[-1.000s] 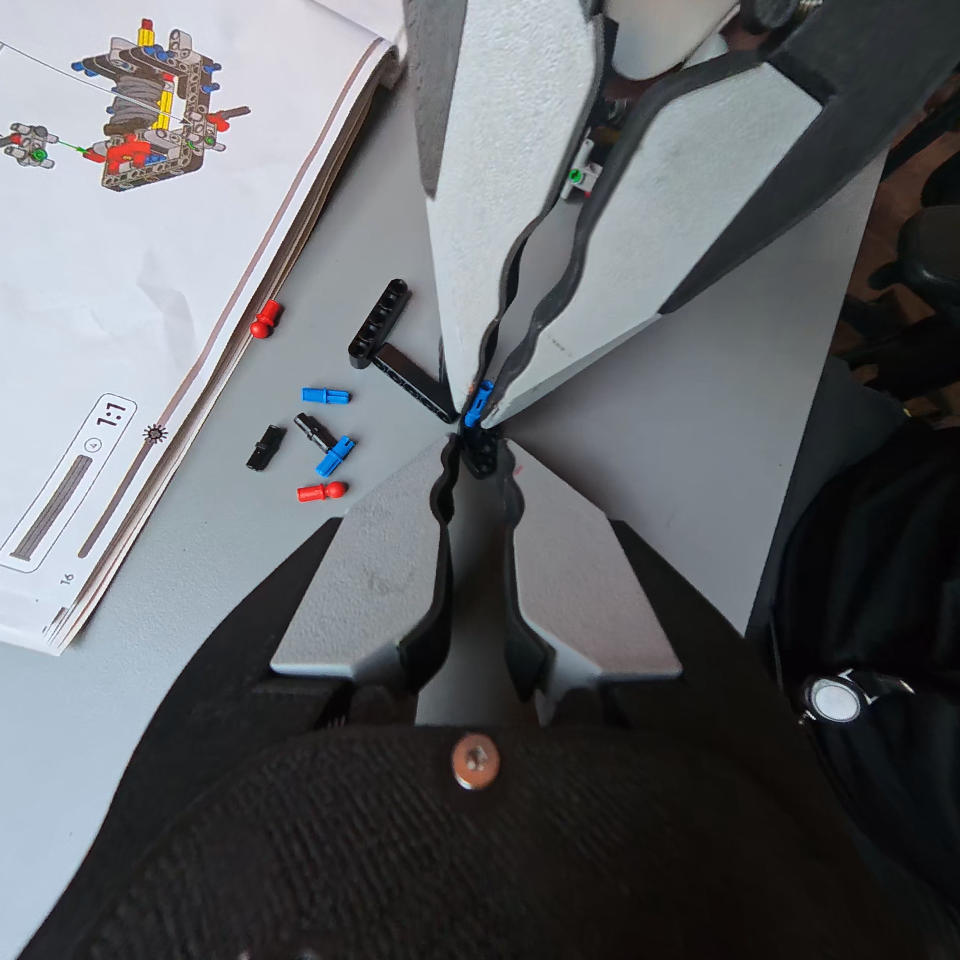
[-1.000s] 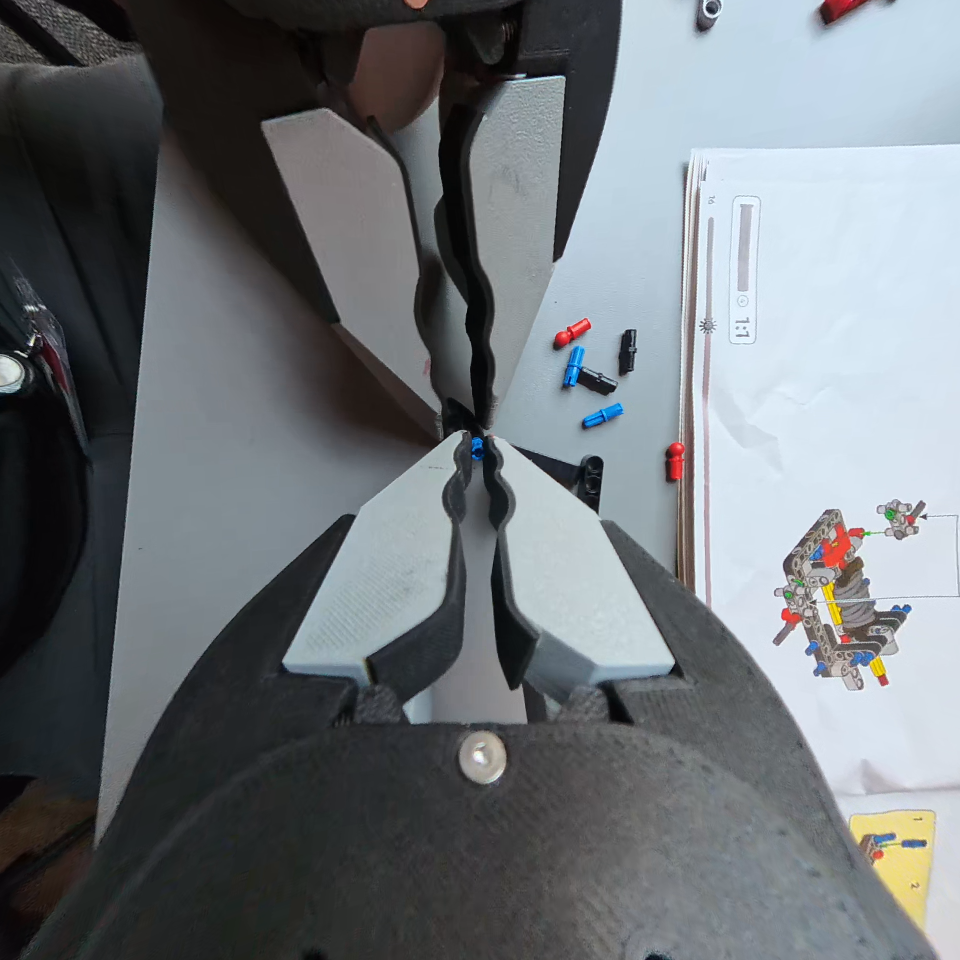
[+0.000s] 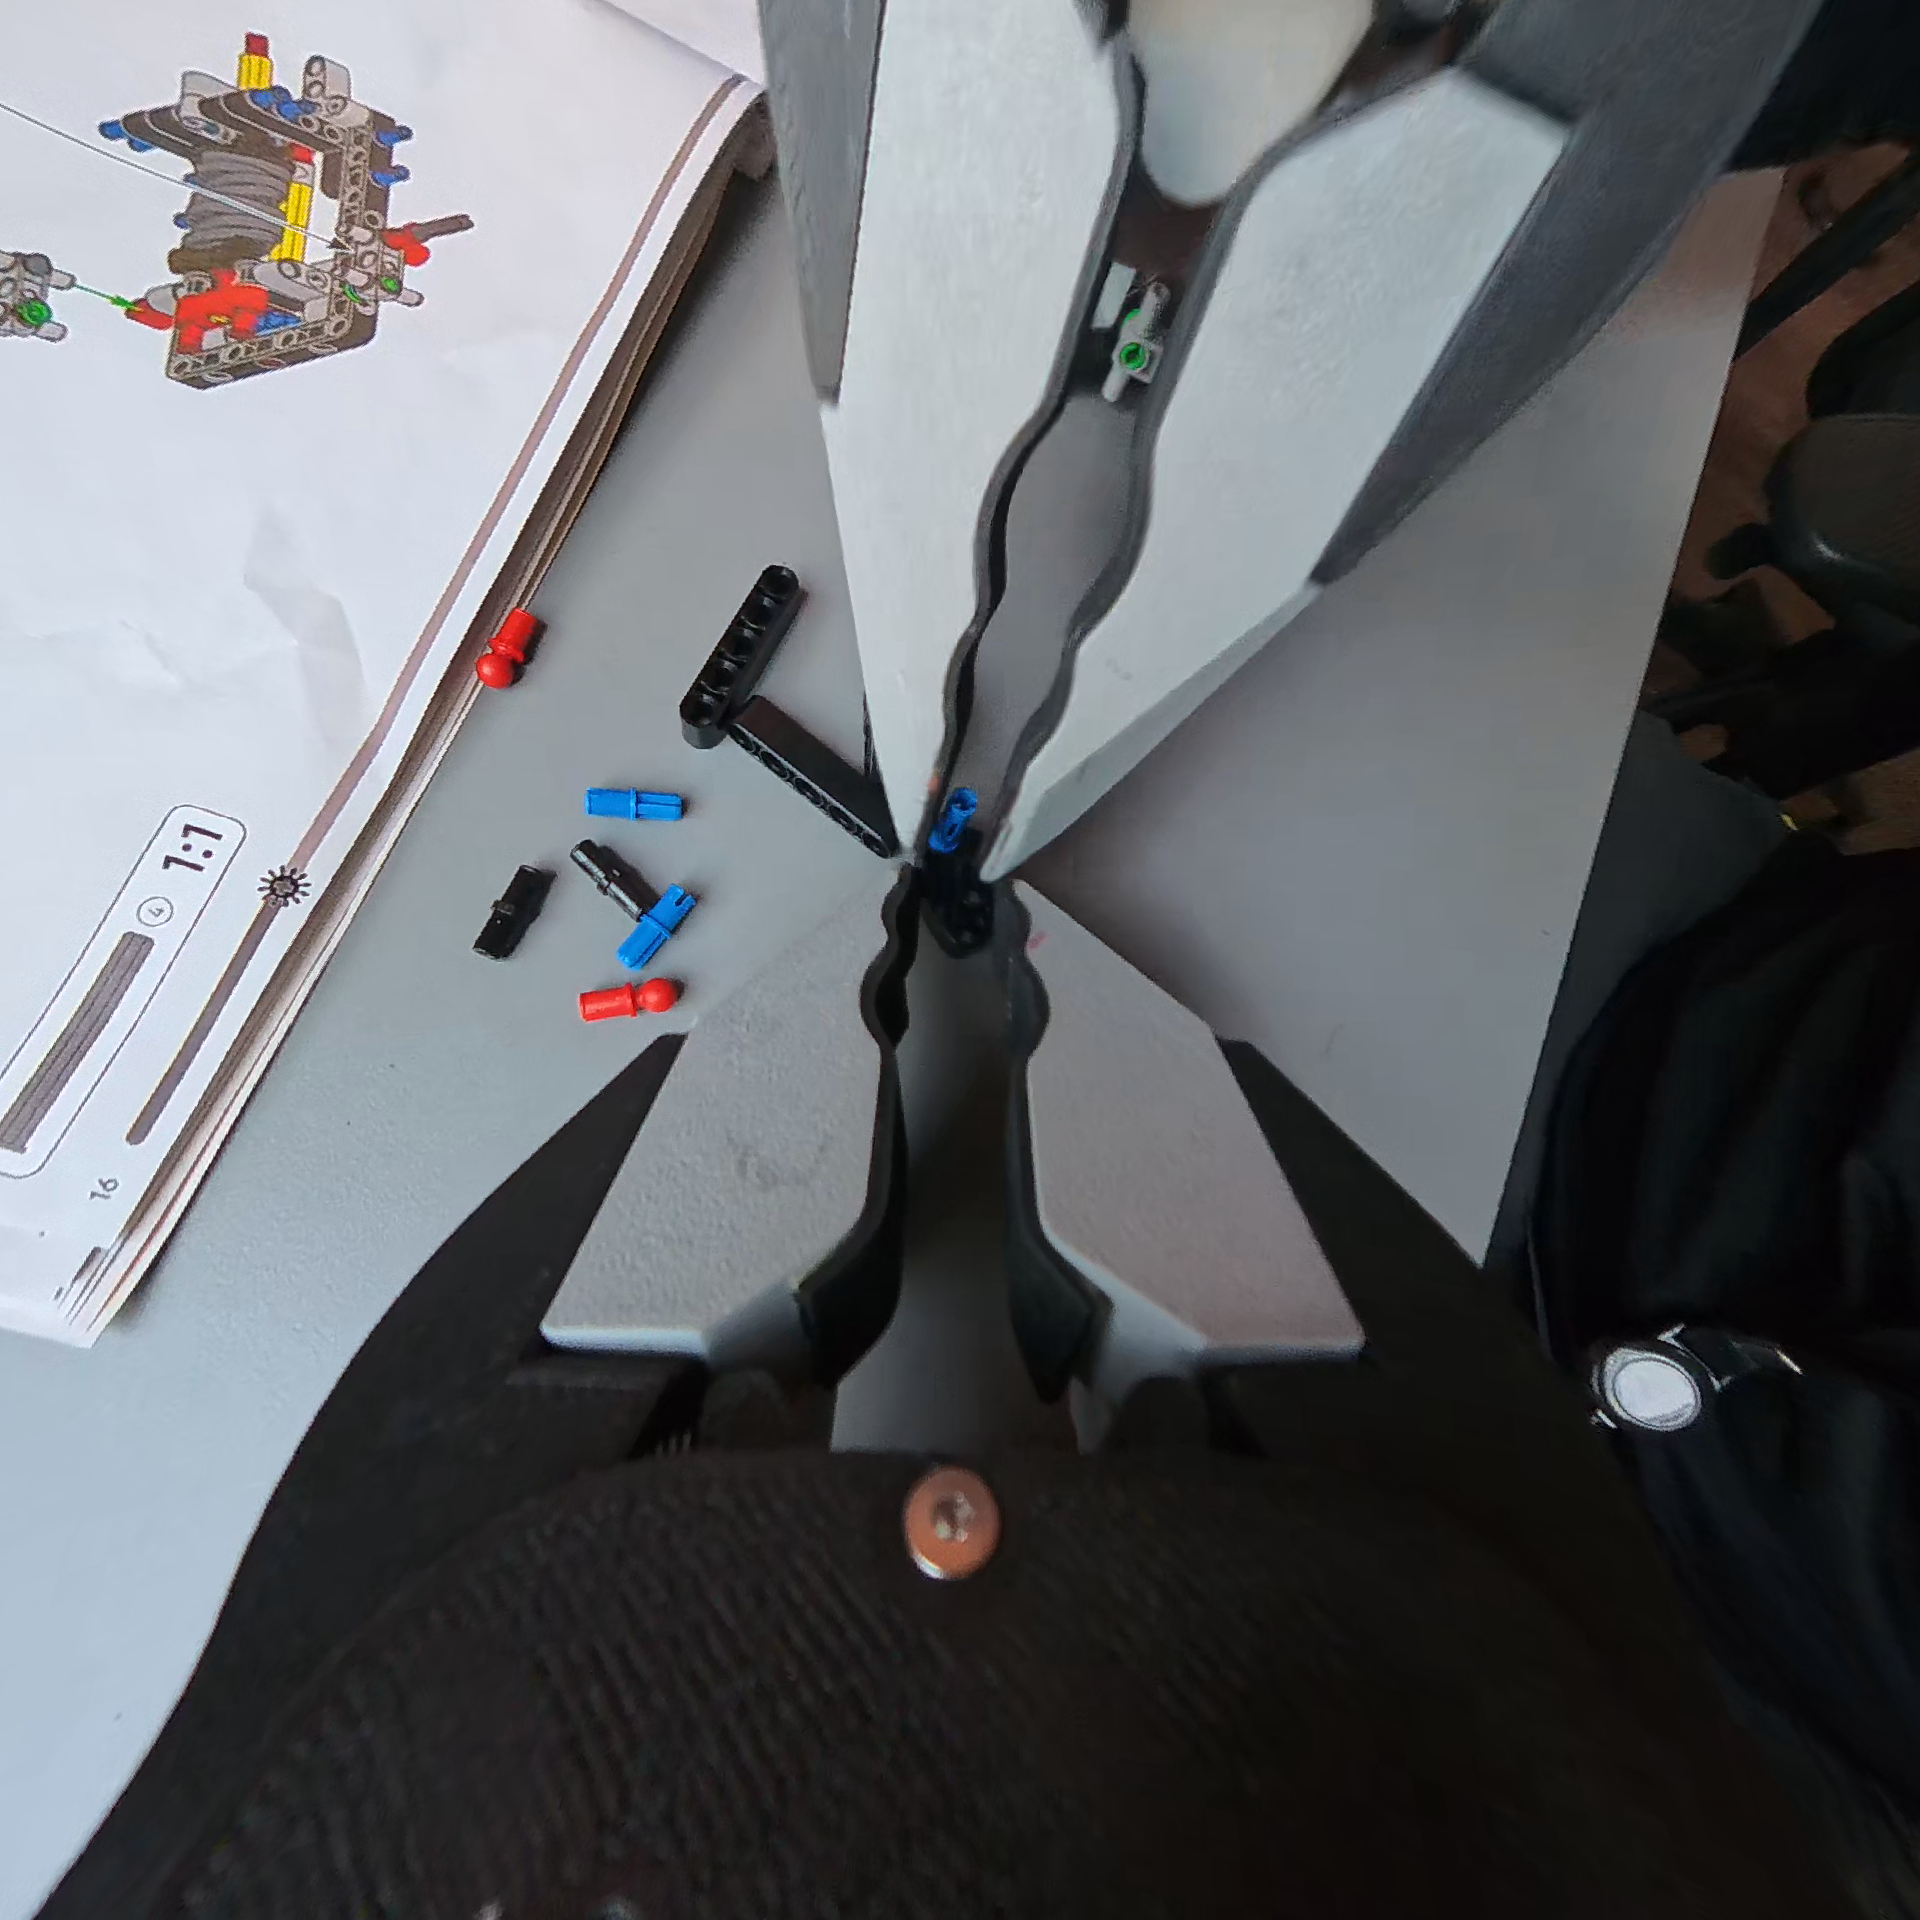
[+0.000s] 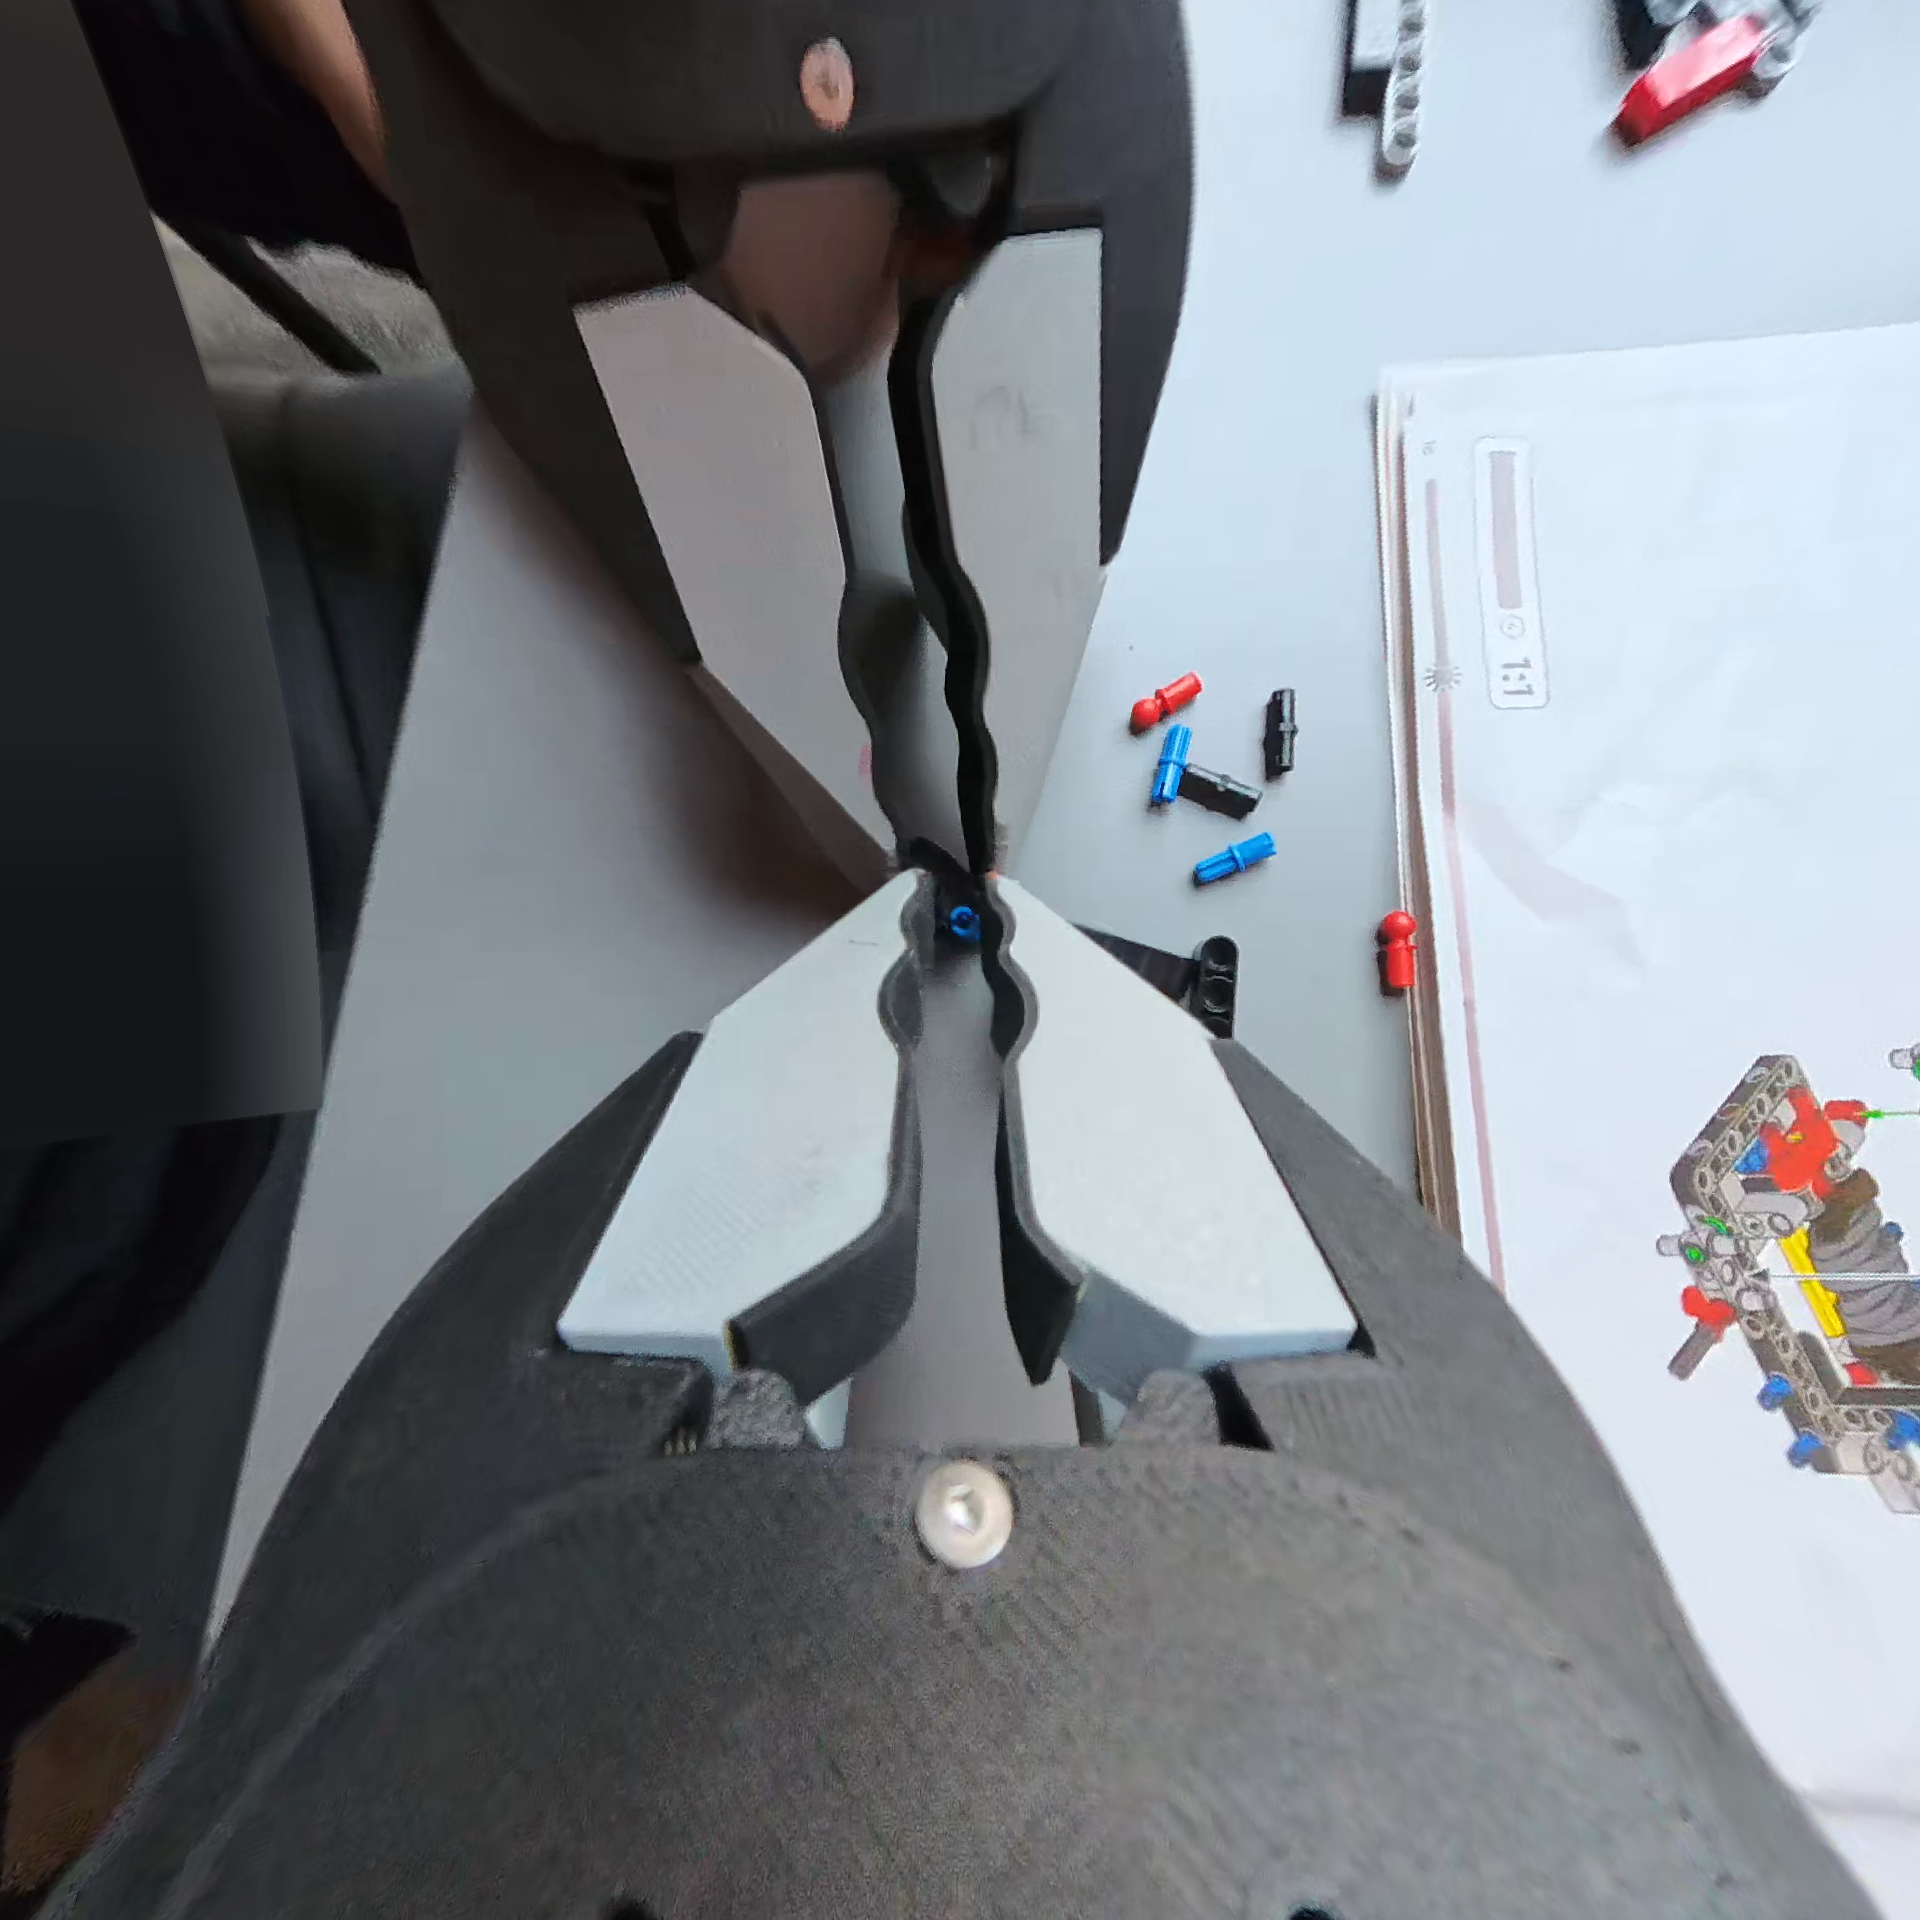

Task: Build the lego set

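Observation:
In the left wrist view my left gripper (image 3: pixel 958 906) is shut on a small black piece (image 3: pixel 964 920) at its tips. A blue pin (image 3: pixel 956 816) sticks out of that piece towards my right gripper (image 3: pixel 961 850), which comes in from above. In the right wrist view the blue pin (image 4: pixel 961 920) shows end-on between my right gripper's (image 4: pixel 956 896) tips. The pads stand slightly apart on either side of it. The left gripper (image 4: pixel 956 857) meets it tip to tip from above. Both are a little above the grey table (image 3: pixel 1299 831).
Two black beams (image 3: pixel 743 655) lie in an L. Loose blue (image 3: pixel 634 803), black (image 3: pixel 613 868) and red pins (image 3: pixel 629 1001) lie beside the open instruction booklet (image 3: pixel 260 623). A grey-green part (image 3: pixel 1132 332) lies behind. Red and grey parts (image 4: pixel 1704 73) sit far off. The table edge (image 3: pixel 1621 831) is close. My two grippers' fingertips are within a few centimetres of each other.
My right gripper's fingers have spread a little around the blue pin. The pin stays seated in the black piece. The right wrist view has tilted and shows more of the left gripper.

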Action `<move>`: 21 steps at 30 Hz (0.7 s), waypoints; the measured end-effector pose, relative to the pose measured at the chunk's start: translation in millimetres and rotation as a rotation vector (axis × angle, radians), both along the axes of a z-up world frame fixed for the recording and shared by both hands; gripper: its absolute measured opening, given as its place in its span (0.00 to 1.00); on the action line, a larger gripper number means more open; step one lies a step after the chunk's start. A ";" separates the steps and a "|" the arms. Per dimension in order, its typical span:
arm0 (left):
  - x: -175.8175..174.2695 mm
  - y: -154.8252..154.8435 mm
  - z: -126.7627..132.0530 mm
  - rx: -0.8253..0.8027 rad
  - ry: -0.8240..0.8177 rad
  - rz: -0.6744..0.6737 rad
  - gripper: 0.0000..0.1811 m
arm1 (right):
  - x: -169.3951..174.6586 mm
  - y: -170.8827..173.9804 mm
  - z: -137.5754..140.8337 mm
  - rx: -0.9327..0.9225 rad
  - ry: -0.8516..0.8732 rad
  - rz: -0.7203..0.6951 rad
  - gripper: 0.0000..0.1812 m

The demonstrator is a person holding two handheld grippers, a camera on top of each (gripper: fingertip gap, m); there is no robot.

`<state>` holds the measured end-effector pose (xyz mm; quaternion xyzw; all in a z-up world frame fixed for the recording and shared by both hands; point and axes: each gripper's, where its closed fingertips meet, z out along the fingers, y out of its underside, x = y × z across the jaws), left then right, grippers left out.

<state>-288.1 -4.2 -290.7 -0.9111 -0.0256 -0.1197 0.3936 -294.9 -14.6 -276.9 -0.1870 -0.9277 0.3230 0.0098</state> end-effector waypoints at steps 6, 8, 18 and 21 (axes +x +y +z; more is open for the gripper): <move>-0.6 0.1 0.0 0.000 -0.003 0.004 0.07 | -3.4 14.8 17.7 -0.045 0.065 -0.073 0.00; -0.7 0.2 0.0 0.000 -0.005 0.004 0.07 | -0.2 14.4 10.9 -0.030 0.058 -0.066 0.00; -3.8 -0.7 1.2 0.004 -0.059 0.071 0.07 | 1.1 8.8 18.5 -0.080 0.097 -0.149 0.03; -4.7 -5.0 1.9 -0.001 -0.093 0.123 0.07 | 16.0 2.2 13.8 -0.127 0.068 -0.179 0.00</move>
